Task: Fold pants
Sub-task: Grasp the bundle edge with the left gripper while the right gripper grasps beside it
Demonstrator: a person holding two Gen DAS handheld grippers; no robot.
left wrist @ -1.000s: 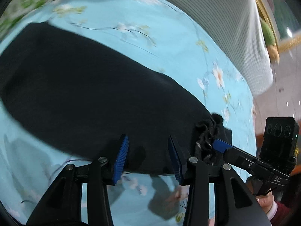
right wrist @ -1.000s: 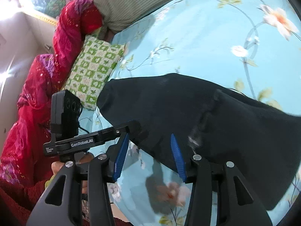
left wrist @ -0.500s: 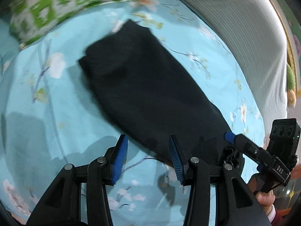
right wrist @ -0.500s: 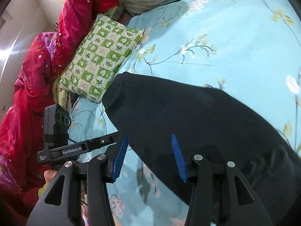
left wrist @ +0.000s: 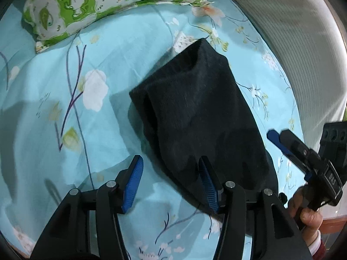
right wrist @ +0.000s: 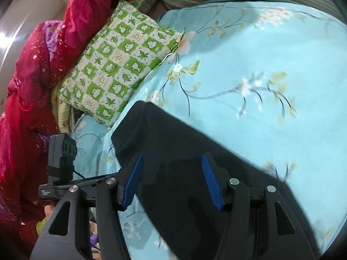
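While both point steeply down, left tool (left wrist: 171,177) and right tool (right wrist: 171,177) are opening, seemingly gripping nothing, over the pants (left wrist: 201,117).

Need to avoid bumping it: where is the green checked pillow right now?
In the left wrist view the green checked pillow lies at top left on the blue floral sheet, beyond the black pants.

Black pants (left wrist: 201,117) lie flat on the light blue floral bedsheet (left wrist: 108,49), folded into a long narrow strip, layers stacked. Plain knit fabric, no print. Far narrow end points toward the green checked pillow (right wrist: 117,69), close but not touching. In the right wrist view, near end runs out of frame.
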